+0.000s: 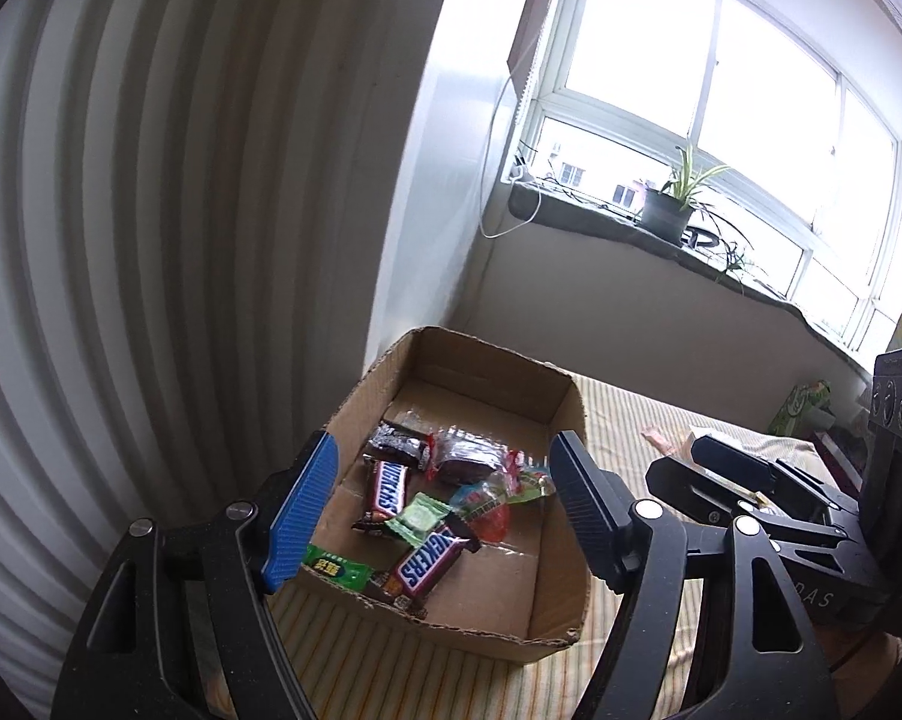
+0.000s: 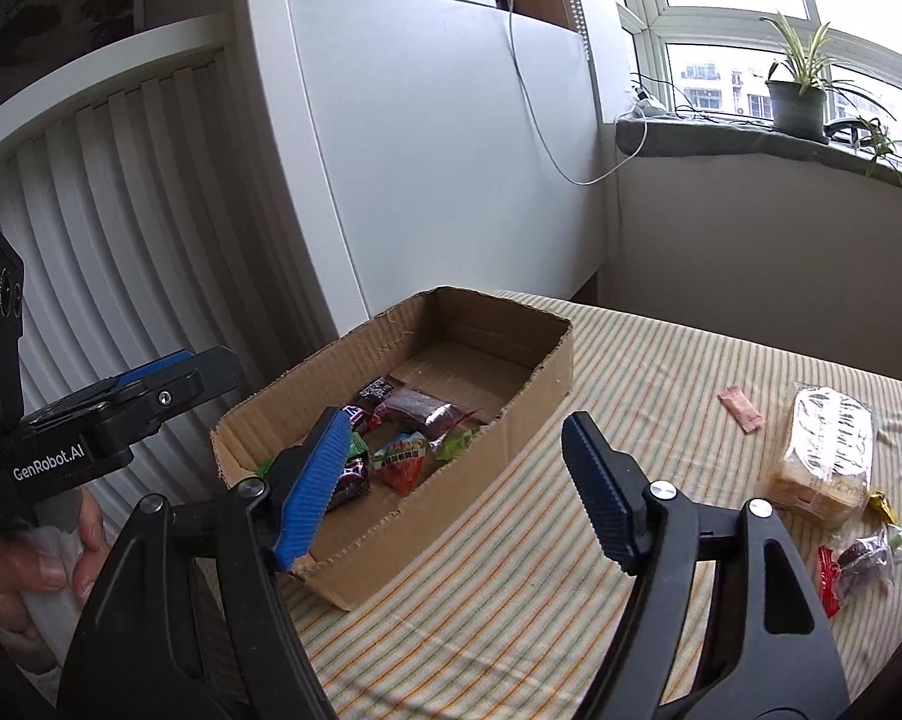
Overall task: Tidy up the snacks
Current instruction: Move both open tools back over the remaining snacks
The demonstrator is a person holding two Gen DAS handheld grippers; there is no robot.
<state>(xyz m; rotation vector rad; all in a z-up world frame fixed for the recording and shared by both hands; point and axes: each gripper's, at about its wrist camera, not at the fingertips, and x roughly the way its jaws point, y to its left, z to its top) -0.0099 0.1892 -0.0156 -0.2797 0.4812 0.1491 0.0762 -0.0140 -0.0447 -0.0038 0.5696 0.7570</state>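
From the left wrist view, the left tongs (image 1: 439,510) stood released and empty above a cardboard box (image 1: 562,600) resting on a striped cloth (image 1: 619,420), which may have covered a counter or a bed. Inside the box lay two Snickers bars (image 1: 430,561), a green candy (image 1: 418,517), dark wrapped cakes (image 1: 466,456) and other small sweets, so part of the sorting looked done. From the right wrist view, the right tongs (image 2: 457,489) were likewise released, gripping nothing, hanging over the near side of the box. Well apart on the cloth to the right, several snacks remained unpacked: a clear packet of crackers (image 2: 826,456), a small pink sachet (image 2: 740,408) and a cluster of little wrapped sweets (image 2: 859,564). Those, by my judgement, were still left to gather.
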